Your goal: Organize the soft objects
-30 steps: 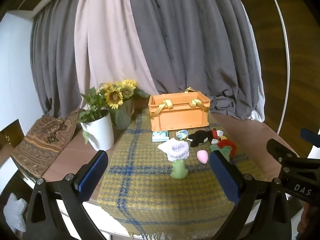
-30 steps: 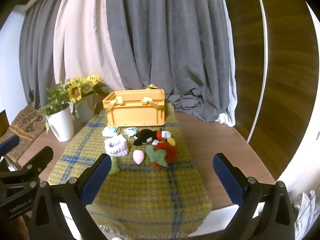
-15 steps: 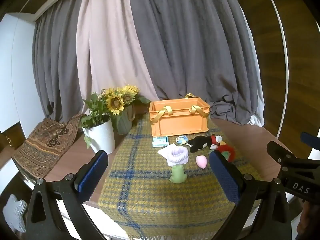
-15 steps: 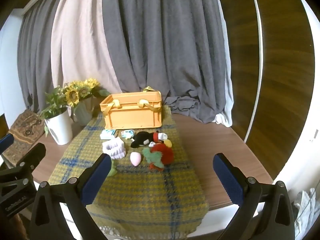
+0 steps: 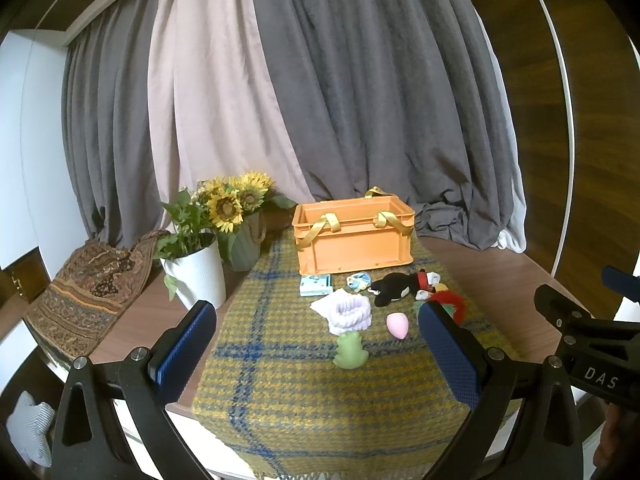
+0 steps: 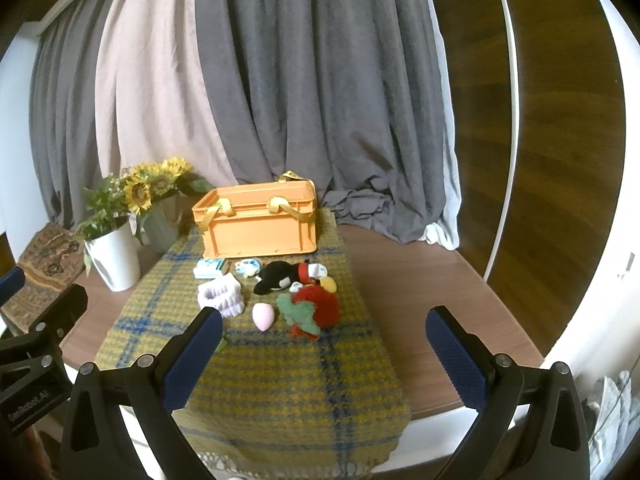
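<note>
Beyond both spread grippers, left gripper (image 5: 318, 322), right gripper (image 6: 323, 330), soft toys (image 6: 288, 288) untouched

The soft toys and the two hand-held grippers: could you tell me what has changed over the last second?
Both views have pulled back and tilted up a little, so the cloth and orange crate sit lower and smaller in frame. Nothing was grasped or released: the left hand-held gripper and right hand-held gripper stay open and empty. The green frog, pink egg and black plush have not moved.

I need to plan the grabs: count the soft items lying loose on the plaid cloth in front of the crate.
About 7, maybe more hidden: blue packet, small patterned piece, lavender scrunchie, black plush, pink egg, red-green knit, green frog.
</note>
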`<state>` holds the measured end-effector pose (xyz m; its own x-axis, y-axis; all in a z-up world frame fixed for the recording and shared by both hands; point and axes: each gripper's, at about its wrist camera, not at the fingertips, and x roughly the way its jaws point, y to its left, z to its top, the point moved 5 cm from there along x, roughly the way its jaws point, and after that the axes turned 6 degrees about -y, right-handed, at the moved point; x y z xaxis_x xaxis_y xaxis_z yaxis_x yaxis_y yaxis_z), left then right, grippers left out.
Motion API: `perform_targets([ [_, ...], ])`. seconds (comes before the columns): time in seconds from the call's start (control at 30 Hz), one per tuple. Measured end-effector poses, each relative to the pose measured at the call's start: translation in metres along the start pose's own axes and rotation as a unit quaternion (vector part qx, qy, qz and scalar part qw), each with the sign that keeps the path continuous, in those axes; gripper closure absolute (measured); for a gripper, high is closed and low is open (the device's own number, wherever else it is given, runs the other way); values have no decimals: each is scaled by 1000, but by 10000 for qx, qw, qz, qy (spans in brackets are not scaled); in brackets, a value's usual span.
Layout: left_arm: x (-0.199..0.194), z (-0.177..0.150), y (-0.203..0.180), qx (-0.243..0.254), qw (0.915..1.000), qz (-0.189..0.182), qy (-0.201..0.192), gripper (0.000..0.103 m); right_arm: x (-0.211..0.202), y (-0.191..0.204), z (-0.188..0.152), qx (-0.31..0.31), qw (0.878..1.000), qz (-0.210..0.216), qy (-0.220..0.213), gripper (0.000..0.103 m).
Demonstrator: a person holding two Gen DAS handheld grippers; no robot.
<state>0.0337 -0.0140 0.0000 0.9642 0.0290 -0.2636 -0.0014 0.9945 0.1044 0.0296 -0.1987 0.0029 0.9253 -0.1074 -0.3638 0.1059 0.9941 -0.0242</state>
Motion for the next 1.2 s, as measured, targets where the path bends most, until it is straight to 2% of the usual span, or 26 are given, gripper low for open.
perform_targets([
  [1.2,3,-2,-4,7,10000,-1,-1,0,2,-4,-1,-13,10000,9,34,0],
])
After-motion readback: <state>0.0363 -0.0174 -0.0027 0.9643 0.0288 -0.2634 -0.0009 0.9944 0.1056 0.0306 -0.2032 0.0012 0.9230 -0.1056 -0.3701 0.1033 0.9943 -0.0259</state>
